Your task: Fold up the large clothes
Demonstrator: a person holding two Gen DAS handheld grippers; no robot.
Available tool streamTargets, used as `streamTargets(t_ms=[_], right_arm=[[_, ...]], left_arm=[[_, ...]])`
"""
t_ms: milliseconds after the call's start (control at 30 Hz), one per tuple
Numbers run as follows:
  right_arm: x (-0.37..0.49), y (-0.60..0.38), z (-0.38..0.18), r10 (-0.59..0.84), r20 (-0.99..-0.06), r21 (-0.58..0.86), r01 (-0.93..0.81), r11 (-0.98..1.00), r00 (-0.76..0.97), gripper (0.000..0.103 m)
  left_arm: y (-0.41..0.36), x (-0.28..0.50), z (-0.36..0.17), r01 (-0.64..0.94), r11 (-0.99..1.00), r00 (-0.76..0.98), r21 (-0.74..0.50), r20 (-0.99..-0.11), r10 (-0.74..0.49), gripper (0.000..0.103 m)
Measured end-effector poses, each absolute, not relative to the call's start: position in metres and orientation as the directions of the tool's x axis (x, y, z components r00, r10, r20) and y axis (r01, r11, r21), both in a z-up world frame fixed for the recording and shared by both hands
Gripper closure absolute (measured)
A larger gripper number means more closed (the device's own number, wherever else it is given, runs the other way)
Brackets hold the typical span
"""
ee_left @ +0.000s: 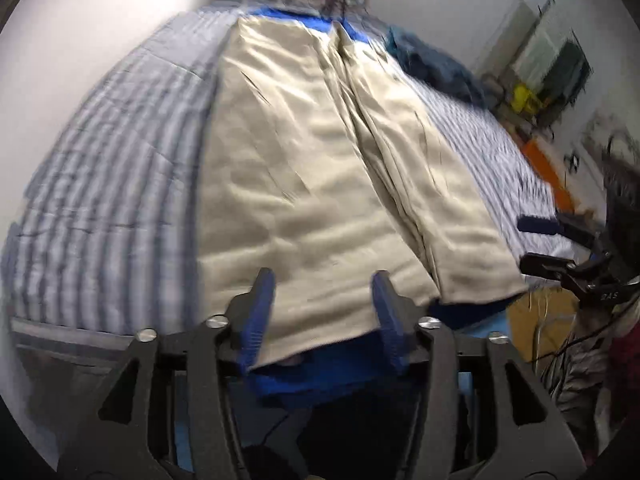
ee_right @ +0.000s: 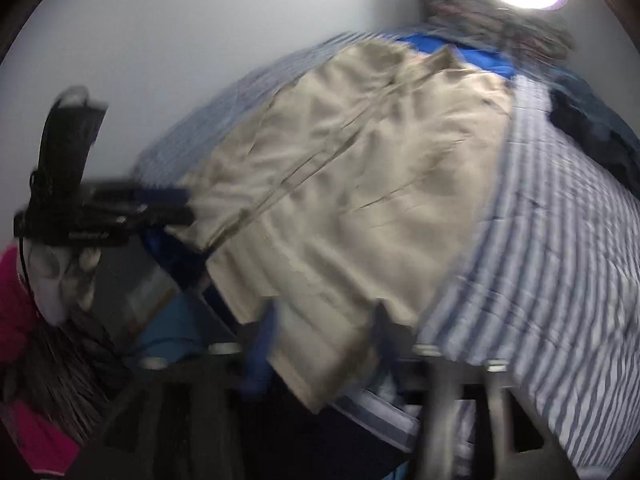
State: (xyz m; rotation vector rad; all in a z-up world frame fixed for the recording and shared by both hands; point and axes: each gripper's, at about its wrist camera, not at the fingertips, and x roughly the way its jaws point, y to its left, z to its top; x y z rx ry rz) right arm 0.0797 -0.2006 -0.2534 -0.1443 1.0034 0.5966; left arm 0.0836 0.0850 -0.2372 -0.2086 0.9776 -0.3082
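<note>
Now one beige garment (ee_left: 320,184) lies between two open hand-held grippers

Matt, creased beige cloth trousers (ee_left: 320,184), seemingly cotton.

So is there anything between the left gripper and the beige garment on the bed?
Nothing visible. The left gripper is open right at the near hem of the beige garment, with no other item in between; only blue fabric lies under that edge.

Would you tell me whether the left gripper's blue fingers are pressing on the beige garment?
Apart: the left wrist view shows the left gripper open, blue fingers either side of the beige garment's hem.
</note>
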Motion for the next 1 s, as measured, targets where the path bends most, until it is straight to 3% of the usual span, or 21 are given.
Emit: streamTargets(t_ms=[33,300,467,667,700,733,800,900,1000], right_arm=[[0.081,-0.211,-0.252,0.408,-0.819,0.179,-0.496,0.85,0.404,0.02],[0.109,-0.26,-0.285,0.616,-0.727,0.561,-0.256,0.787,0.302,0.028],[0.109,-0.251,-0.314,0.682,-0.705,0.645,-0.224,0.731,0.196,0.043],[0.105,-0.24,-0.325,0.724,-0.667,0.687,-0.228,0.689,0.177,0.044],[0.106,-0.241,-0.327,0.735,-0.655,0.704,-0.212,0.678,0.177,0.044],[0.108,-0.24,-0.328,0.739,-0.65,0.71,-0.205,0.674,0.177,0.046],[0.109,-0.24,-0.329,0.713,-0.678,0.684,-0.199,0.701,0.178,0.065],[0.108,-0.246,-0.324,0.713,-0.676,0.687,-0.191,0.701,0.185,0.074],[0.108,-0.248,-0.314,0.726,-0.66,0.698,-0.199,0.688,0.195,0.078]], left_arm=[[0.094,0.083,-0.234,0.135,0.938,0.536,-0.32,-0.773,-0.341,0.03],[0.157,0.116,-0.281,-0.07,0.817,0.399,-0.573,-0.766,-0.504,0.029],[0.156,0.114,-0.283,-0.035,0.787,0.372,-0.616,-0.739,-0.562,0.029],[0.128,0.109,-0.282,0.025,0.792,0.327,-0.61,-0.743,-0.583,0.03],[0.126,0.109,-0.281,0.027,0.8,0.327,-0.599,-0.751,-0.573,0.032],[0.125,0.108,-0.28,0.017,0.806,0.328,-0.592,-0.758,-0.564,0.043],[0.128,0.108,-0.279,-0.028,0.82,0.338,-0.572,-0.778,-0.53,0.063],[0.134,0.106,-0.276,-0.066,0.8,0.357,-0.596,-0.763,-0.539,0.078],[0.136,0.103,-0.264,-0.061,0.79,0.382,-0.611,-0.745,-0.547,0.084]])
